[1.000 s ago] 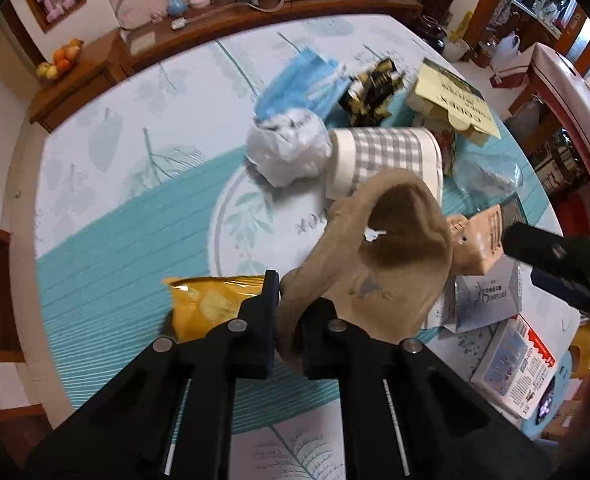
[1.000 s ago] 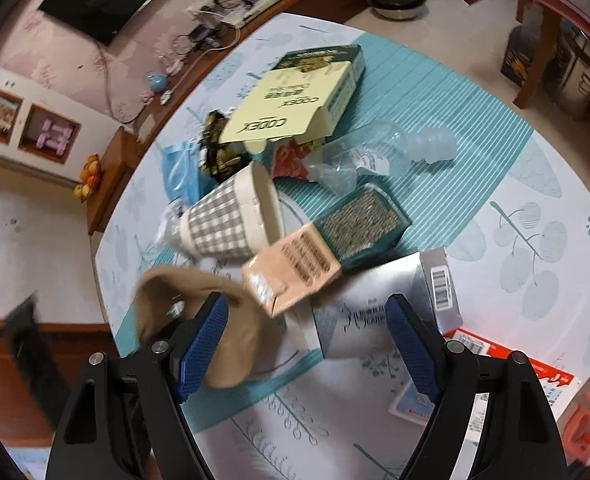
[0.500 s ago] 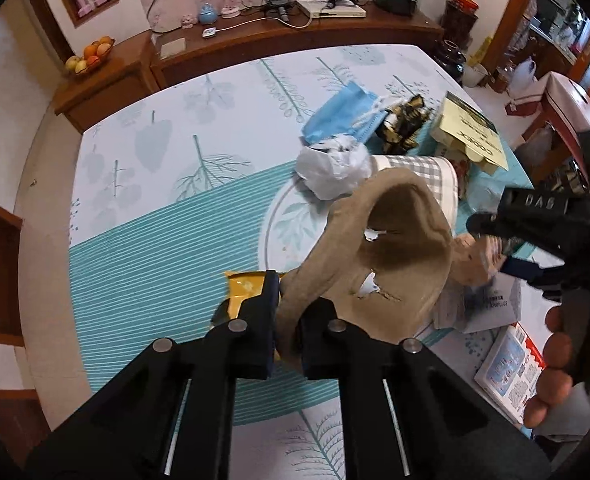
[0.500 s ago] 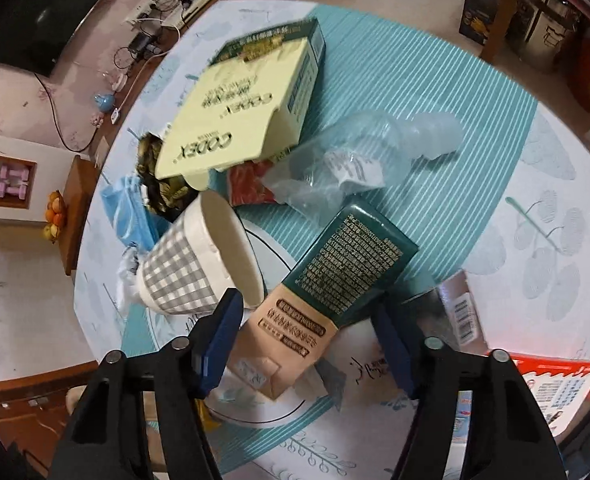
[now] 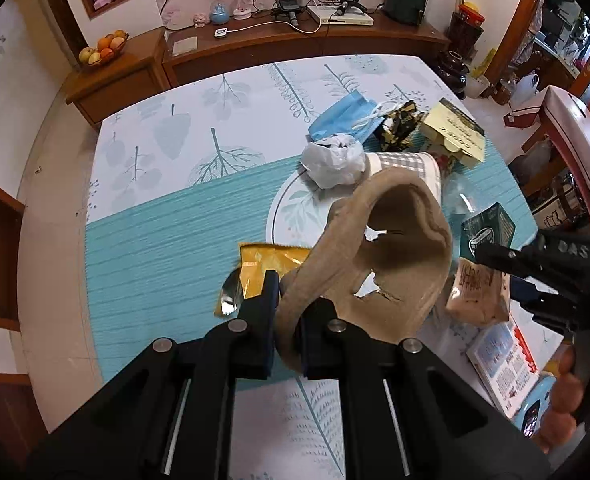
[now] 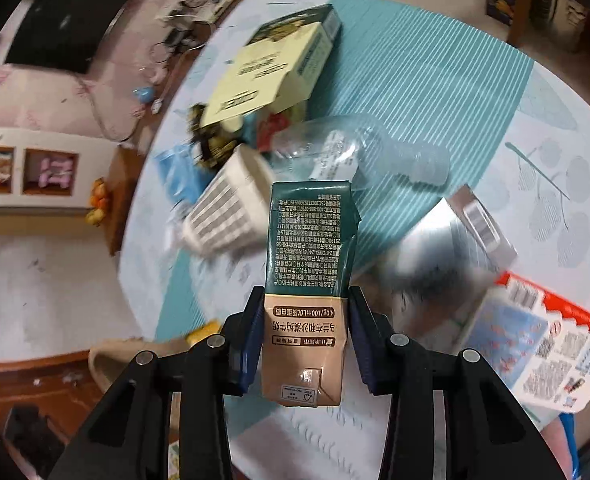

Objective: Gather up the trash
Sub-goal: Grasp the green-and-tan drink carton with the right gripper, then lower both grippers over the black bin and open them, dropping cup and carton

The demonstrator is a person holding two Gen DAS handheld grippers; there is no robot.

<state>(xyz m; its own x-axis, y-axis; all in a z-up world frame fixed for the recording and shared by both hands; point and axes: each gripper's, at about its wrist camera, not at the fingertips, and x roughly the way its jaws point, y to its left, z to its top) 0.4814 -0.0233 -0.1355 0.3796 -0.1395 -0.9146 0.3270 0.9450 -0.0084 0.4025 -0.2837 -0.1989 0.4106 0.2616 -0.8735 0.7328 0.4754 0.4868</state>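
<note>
Two tools gripping: left tool (image 5: 289,312) pinching tan bag (image 5: 391,256); right tool (image 6: 306,344) closing onto milk carton (image 6: 309,280)

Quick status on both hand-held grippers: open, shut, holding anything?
Left hand-held gripper: shut on the torn tan cloth bag.
Right hand-held gripper: jaws have just been closing, now gripping the green-and-tan milk carton.

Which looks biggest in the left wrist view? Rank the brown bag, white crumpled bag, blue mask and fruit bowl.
1. brown bag, though nearest the camera
2. white crumpled bag and blue mask, too alike to split
3. fruit bowl, farthest away
</note>
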